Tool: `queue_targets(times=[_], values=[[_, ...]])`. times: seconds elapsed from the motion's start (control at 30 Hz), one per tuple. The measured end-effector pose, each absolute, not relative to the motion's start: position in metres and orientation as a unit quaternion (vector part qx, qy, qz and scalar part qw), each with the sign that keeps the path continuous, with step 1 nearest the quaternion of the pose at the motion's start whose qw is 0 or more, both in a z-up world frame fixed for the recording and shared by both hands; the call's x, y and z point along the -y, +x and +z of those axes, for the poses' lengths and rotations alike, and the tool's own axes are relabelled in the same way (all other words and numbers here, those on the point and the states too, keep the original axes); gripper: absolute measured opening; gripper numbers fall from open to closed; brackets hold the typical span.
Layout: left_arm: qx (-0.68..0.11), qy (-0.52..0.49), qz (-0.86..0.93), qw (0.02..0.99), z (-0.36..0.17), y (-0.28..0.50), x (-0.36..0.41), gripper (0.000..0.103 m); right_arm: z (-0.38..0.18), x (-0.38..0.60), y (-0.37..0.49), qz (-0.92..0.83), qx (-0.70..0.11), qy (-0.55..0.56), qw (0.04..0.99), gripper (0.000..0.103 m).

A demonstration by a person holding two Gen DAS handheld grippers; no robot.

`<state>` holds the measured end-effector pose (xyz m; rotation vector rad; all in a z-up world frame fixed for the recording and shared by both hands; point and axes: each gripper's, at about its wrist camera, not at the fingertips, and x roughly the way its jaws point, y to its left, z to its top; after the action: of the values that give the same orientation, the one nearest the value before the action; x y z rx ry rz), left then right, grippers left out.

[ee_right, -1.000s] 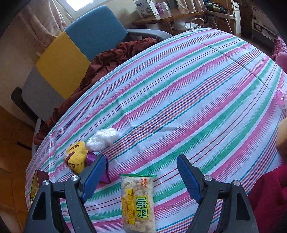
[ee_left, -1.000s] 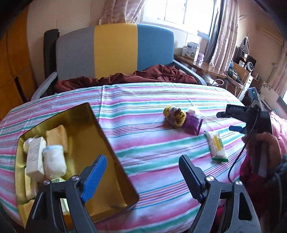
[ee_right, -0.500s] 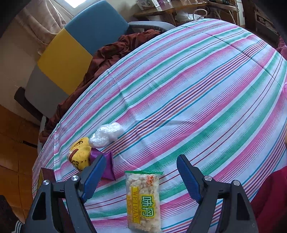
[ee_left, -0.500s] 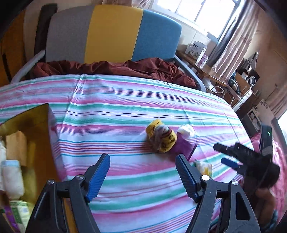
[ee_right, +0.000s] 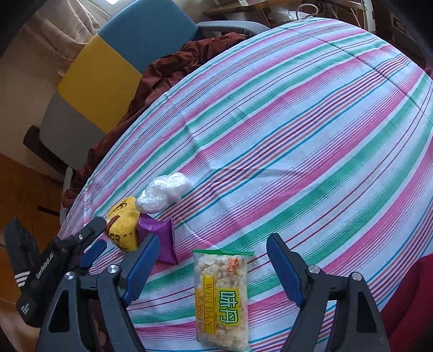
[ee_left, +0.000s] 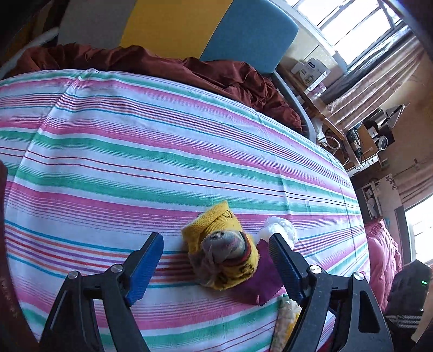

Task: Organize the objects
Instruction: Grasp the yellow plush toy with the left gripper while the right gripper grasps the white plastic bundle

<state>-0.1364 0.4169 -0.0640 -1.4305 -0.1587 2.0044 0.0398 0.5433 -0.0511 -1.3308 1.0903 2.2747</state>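
Observation:
A rolled yellow knitted sock [ee_left: 222, 251] lies on the striped tablecloth [ee_left: 162, 162], partly on a purple packet [ee_left: 259, 284], with a white plastic wad [ee_left: 281, 227] just behind. My left gripper [ee_left: 216, 257] straddles the sock; its jaws are opening and the pads stand clear of it. In the right wrist view the same sock [ee_right: 124, 224], purple packet [ee_right: 162, 238] and plastic wad [ee_right: 165, 192] sit at the left, with the left gripper [ee_right: 98, 234] beside the sock. My right gripper [ee_right: 213, 268] is open above a clear snack bag [ee_right: 220, 295] with a yellow label.
A chair with a grey, yellow and blue back [ee_left: 173, 24] stands behind the table, with a maroon cloth [ee_left: 189, 70] heaped on its seat. A cluttered wooden desk [ee_left: 324, 89] and curtains are at the far right. The tablecloth [ee_right: 297, 135] stretches bare to the right.
My left gripper swung right and down, away from the gold box, which left view, and now straddles the yellow sock. It has entered the right wrist view. The right gripper barely moved.

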Motion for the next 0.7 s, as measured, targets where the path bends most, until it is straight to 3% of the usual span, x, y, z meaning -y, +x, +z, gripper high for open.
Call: queue_targets(times=[0.1, 0.13, 0.17, 0.23, 0.7], values=[[0.053, -0.561, 0.756, 0.334, -0.078, -0.139, -0.423, 0.065, -0.053, -0.544, 0.04, 0.787, -0.378, -0.464, 0.146, 0.082], [0.051, -0.555, 0.76, 0.335, -0.078, -0.138, -0.422, 0.056, -0.053, -0.544, 0.04, 0.787, -0.379, -0.465, 0.147, 0.082], [0.051, -0.547, 0.761, 0.344, -0.077, -0.136, -0.42, 0.041, -0.054, -0.545, 0.04, 0.786, -0.379, -0.465, 0.149, 0.082], [0.05, -0.544, 0.759, 0.355, -0.073, -0.131, -0.414, 0.036, -0.053, -0.545, 0.04, 0.786, -0.38, -0.465, 0.149, 0.082], [-0.123, -0.445, 0.801, 0.381, -0.064, -0.008, -0.354, 0.034, -0.048, -0.543, 0.043, 0.792, -0.365, -0.464, 0.155, 0.082]])
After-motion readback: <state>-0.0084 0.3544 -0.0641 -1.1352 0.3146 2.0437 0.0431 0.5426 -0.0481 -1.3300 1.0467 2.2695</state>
